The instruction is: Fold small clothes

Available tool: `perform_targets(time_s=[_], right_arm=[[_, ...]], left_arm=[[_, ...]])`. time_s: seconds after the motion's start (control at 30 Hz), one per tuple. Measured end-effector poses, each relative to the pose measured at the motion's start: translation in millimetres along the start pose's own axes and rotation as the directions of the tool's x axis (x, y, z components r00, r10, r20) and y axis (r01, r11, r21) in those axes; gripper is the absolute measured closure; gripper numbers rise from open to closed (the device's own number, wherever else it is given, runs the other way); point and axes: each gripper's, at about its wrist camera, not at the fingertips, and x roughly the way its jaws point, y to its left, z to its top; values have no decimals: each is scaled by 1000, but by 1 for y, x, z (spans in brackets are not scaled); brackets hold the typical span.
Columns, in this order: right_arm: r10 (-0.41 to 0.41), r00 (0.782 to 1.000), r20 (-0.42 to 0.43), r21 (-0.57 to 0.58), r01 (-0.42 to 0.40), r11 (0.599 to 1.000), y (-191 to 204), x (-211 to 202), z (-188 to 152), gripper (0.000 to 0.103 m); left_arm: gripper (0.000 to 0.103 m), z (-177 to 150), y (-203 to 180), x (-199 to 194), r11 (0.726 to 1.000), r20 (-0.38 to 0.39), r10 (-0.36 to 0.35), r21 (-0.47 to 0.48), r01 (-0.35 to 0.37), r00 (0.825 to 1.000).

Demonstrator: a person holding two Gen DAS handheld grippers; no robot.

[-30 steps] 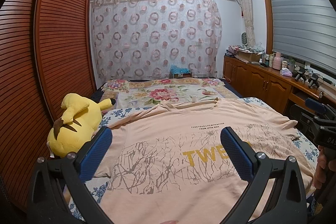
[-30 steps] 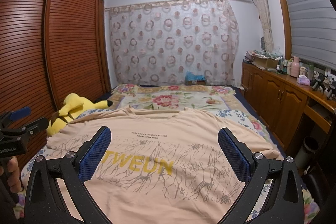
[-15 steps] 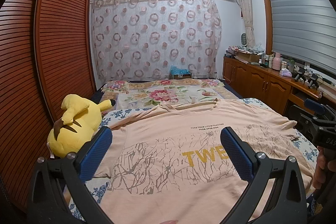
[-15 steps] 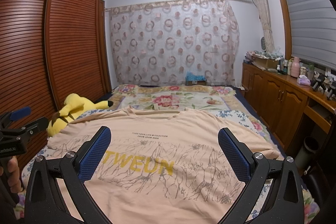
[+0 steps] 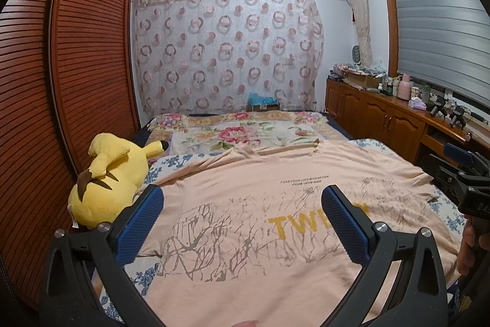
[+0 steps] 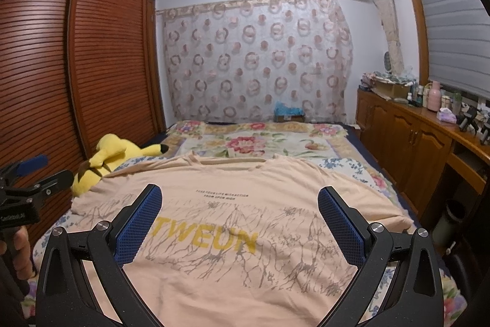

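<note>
Almost nothing has moved since a second ago: both views frame the bed as they did, with at most a slight drift of the cameras, and the shirt lies where it lay. The peach T-shirt is spread flat, print side up, on the bed, its collar at the far end toward the curtain and its hem running out of view below the cameras, so its long axis runs straight away from the person. The left hand-held gripper hangs above the shirt's left half with its blue pads spread wide and nothing between them; the right hand-held gripper does the same over the middle and right half, pads parted and empty. Neither touches the cloth as far as can be seen. The left sleeve lies near the yellow plush toy, closest to the left gripper, while the right sleeve and side edge fall toward the wooden cabinets, nearer the right one. A first fold would likely call for each gripper to take its own side, though the near hem is hidden.
</note>
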Motion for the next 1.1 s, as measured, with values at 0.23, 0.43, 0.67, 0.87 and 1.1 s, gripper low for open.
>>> perform_targets(time_s=[0.23,0.43,0.67,0.87,1.1], right_arm=[[36,997,-66,-25,-38,999,13,19,-9,0],[66,991,-117,-42,-71,997,22,33,-18,0],[124,975,-183,-69,-138,988,34,51,-28,0],[173,958,-229,-98,-200,975,51,65,-38,0],[219,928,-300,-131,-267,955,68,79,-52,0]], left_arm=[[0,-17,18,19,1000,-65,25,-5,-25,998],[0,-30,38,31,998,-100,51,-19,-53,994],[0,-42,63,46,997,-148,69,-7,-71,987],[0,-54,92,61,999,-219,42,-6,-44,975],[0,-67,122,76,999,-298,35,17,-31,954]])
